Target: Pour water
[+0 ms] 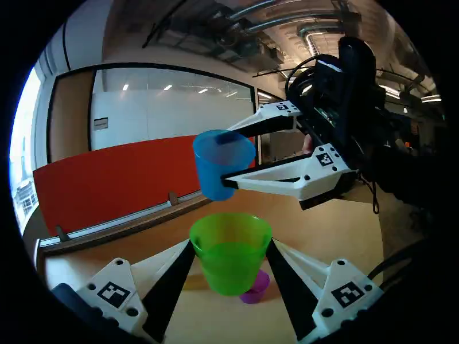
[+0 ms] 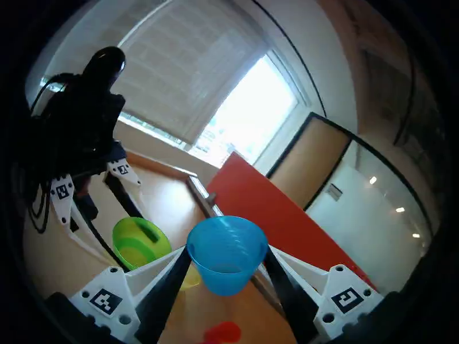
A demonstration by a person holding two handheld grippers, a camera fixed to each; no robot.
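I can't read any writing here. The square black-and-white markers [image 1: 113,293] on the gripper fingers are patterns only, and the small sign [image 1: 100,123] on the pale wall is too small to make out.

The left gripper [image 1: 230,252] pinches a green cup [image 1: 230,269] by its sides, both fingers pressed to it. In the left gripper view the right gripper [image 1: 224,161] reaches in from the right. Its fingers are clamped on a blue cup [image 1: 215,166], which hangs above and beyond the green one, apart from it. Whether either cup holds water is hard to say, since the plastic is tinted and see-through.

A purple cup [image 1: 256,288] stands on the table [image 1: 321,229], half hidden behind the green cup's base. In the right gripper view a yellow thing [image 2: 192,280] is mostly covered by a finger, and a red thing [image 2: 224,332] is cut off at the bottom.

The table is light wood, and a red panel [image 1: 115,178] runs along its far edge. The room has a bright window [image 2: 246,114] with blinds [image 2: 172,74] — and bare pipes [image 1: 275,17] overhead.
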